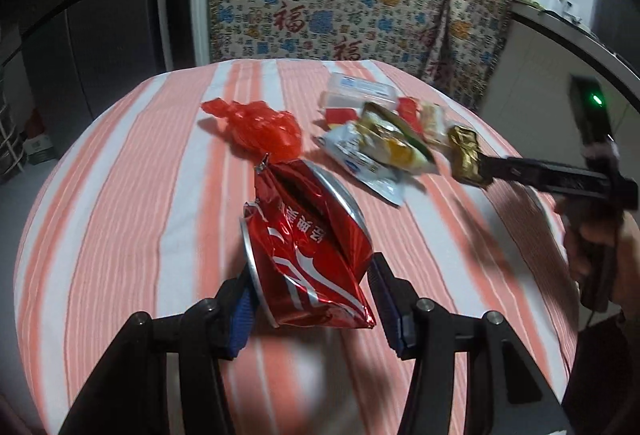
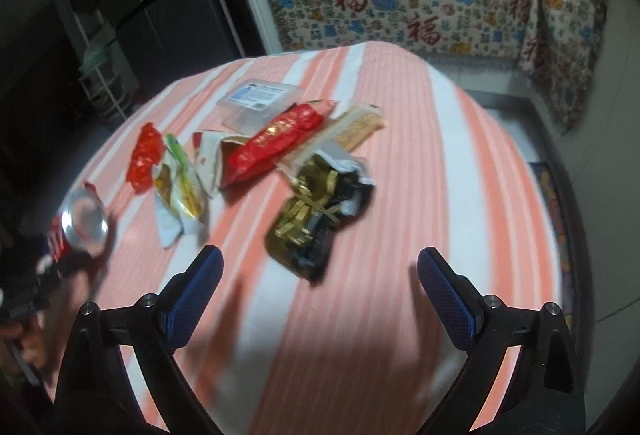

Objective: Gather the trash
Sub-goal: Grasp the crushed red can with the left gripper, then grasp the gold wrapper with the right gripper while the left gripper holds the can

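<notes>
Squeezing the crushed red can low in the frame with our left tongs, we're spreading the right tongs wide, empty, near the gold wrapper mid-frame on the counter. It's looking slippery, so it's probably skidding away.

The can is crushed metal, glossy red with a bare silvery rim. Beside it the red bag is thin, crinkled, shiny plastic. The gold wrapper looks like creased foil. The box is clear, smooth plastic with a paper label. The table wears a matt, ribbed striped cloth. The claw pads are blue, textured rubber.
</notes>
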### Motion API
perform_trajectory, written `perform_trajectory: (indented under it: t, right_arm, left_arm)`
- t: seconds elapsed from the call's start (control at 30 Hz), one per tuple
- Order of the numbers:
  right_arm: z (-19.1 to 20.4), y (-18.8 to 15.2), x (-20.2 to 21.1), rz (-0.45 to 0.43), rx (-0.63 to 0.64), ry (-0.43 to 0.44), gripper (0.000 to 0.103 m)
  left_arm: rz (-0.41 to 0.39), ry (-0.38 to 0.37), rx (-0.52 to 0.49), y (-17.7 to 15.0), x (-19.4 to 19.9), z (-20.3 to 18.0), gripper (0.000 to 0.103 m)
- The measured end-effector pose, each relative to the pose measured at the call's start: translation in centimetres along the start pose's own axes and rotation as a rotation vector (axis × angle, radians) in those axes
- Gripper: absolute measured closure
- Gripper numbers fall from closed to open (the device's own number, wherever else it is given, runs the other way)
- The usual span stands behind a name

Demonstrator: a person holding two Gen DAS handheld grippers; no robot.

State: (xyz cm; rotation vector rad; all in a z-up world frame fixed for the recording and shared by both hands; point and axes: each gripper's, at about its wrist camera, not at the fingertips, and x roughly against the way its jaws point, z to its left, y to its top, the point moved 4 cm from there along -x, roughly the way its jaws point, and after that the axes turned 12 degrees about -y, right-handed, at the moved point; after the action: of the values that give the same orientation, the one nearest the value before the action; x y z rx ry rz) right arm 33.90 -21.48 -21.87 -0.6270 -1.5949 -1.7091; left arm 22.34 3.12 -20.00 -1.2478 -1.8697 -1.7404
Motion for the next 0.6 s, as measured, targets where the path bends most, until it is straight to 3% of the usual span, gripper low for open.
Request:
perform_trajectory:
  t: [0.13,0.17,0.2,0.6]
  right_arm:
    - [0.9,0.6,-1.7,0.003,0.001,-0.036,0.013]
    - [0.9,0.5,-2.1,0.013,0.008,-0.040,0.030]
    - [0.9,0.3,-2.3,0.027,0.015,-0.046,0.062]
    - [-0.1,-2.8,3.5,0.023,0.059,0.023,0.063]
  left_arm:
    - [0.020,-0.015,-0.044,-0.8,-0.6,-2.0,0.050]
    - [0.025,-0.021,-0.044,-1.0,-0.8,-2.3,0.050]
    - [0.026,-0.025,-0.044,-1.3,-0.8,-2.3,0.050]
    - [0.010,-0.068,-0.042,-1.5,-1.5,-4.5,0.050]
